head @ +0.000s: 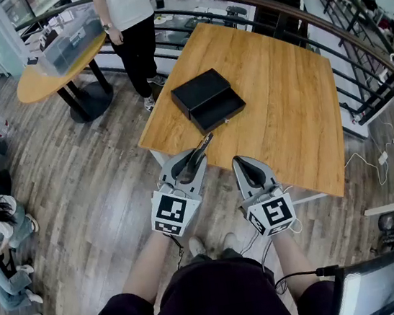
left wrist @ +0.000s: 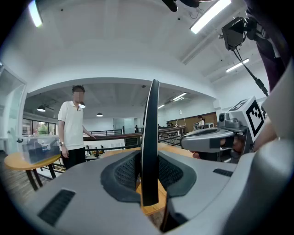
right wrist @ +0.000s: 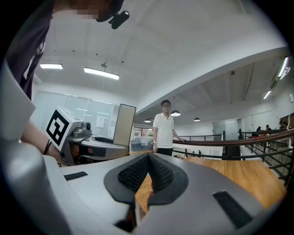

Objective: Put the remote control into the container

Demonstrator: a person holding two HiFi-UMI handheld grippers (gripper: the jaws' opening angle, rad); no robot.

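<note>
the remote control [left wrist: 150,137] is a thin dark slab, seen edge-on and upright, clamped between the left gripper's [head: 196,162] fingers [left wrist: 124,173]. the right gripper's [head: 246,168] fingers [right wrist: 135,174] are pressed together on nothing. both grippers hang over the floor [head: 100,196] at the worktop's [head: 291,103] near edge. the black container [head: 207,101] lies open near the left edge, with bare wood to its right. a person [head: 126,17] stands past the far corner, by the railing [head: 356,47].

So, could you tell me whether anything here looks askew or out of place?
Nothing is spilled or damaged. The black container sits askew to the table edges, and the remote control stands edge-on in the jaws of the left gripper.
</note>
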